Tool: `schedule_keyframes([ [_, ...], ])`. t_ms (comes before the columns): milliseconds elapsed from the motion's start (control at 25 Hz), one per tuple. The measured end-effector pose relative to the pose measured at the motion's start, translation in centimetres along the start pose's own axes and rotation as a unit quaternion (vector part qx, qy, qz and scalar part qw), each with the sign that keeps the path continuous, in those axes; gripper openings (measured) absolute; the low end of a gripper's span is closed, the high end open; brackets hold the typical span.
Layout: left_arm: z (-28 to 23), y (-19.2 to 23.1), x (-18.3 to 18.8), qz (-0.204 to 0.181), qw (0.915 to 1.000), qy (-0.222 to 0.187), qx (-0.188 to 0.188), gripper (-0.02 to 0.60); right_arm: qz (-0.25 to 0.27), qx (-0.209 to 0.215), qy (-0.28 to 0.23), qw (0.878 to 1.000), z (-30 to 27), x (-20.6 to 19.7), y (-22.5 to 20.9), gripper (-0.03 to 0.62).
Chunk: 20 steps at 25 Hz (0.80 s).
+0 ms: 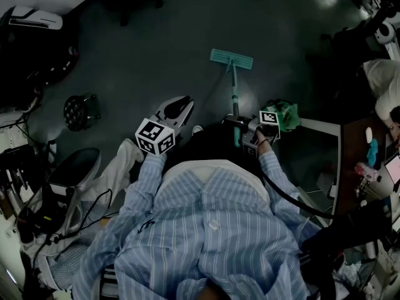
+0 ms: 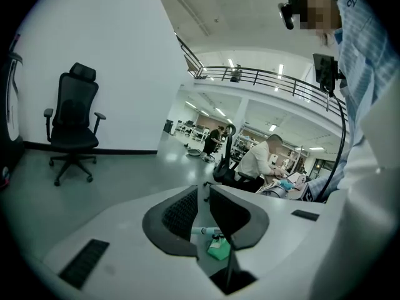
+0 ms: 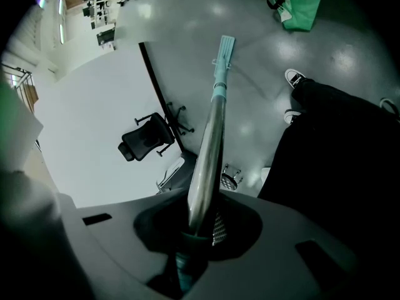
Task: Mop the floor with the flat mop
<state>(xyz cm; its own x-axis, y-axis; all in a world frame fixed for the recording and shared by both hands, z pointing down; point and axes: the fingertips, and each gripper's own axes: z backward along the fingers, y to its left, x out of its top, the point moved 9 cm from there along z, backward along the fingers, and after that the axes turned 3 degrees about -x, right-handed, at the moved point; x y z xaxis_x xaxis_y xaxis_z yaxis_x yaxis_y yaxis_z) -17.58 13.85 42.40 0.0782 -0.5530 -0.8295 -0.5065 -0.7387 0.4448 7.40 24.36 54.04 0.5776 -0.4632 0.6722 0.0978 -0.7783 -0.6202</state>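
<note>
The flat mop (image 1: pixel 234 86) is clamped by its handle in the right gripper (image 3: pixel 200 220), and its pad is laid on the floor (image 1: pixel 175 30) well ahead of the jaws. The left gripper (image 2: pixel 203 200) is held slightly parted and empty. No mopped stretch can be made out in the dimness, so most of the floor probably remains.

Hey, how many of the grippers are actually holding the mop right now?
1. The right gripper is shut on the flat mop handle; the left gripper hangs to its left, jaws apart, empty.
</note>
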Motion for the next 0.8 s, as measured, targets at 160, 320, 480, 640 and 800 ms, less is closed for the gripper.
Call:
schedule_keyframes([
  [160, -0.3, -1.0, 0.3, -0.012, 0.9999, -0.008, -0.002, 0.059, 0.0, 0.011, 0.004, 1.0, 0.6, -0.8, 0.0, 0.049],
  [320, -1.3, -1.3, -0.6, -0.022, 0.9996, -0.019, 0.003, 0.059, 0.009, 0.007, 0.013, 1.0, 0.4, 0.3, -0.7, 0.049],
  [480, -2.2, -1.8, -0.8, -0.035, 0.9993, -0.011, 0.003, 0.059, 0.014, 0.0, 0.016, 1.0, 0.7, 0.9, -0.8, 0.049],
  [640, -1.5, -4.0, 0.0, -0.044, 0.999, -0.003, 0.007, 0.059, 0.023, -0.005, 0.018, 1.0, 3.2, -1.1, -1.0, 0.049],
  [800, -2.0, -1.0, 0.2, -0.025, 0.9995, -0.003, 0.018, 0.059, 0.031, -0.009, 0.027, 0.999, 2.4, -0.3, -0.2, 0.049],
])
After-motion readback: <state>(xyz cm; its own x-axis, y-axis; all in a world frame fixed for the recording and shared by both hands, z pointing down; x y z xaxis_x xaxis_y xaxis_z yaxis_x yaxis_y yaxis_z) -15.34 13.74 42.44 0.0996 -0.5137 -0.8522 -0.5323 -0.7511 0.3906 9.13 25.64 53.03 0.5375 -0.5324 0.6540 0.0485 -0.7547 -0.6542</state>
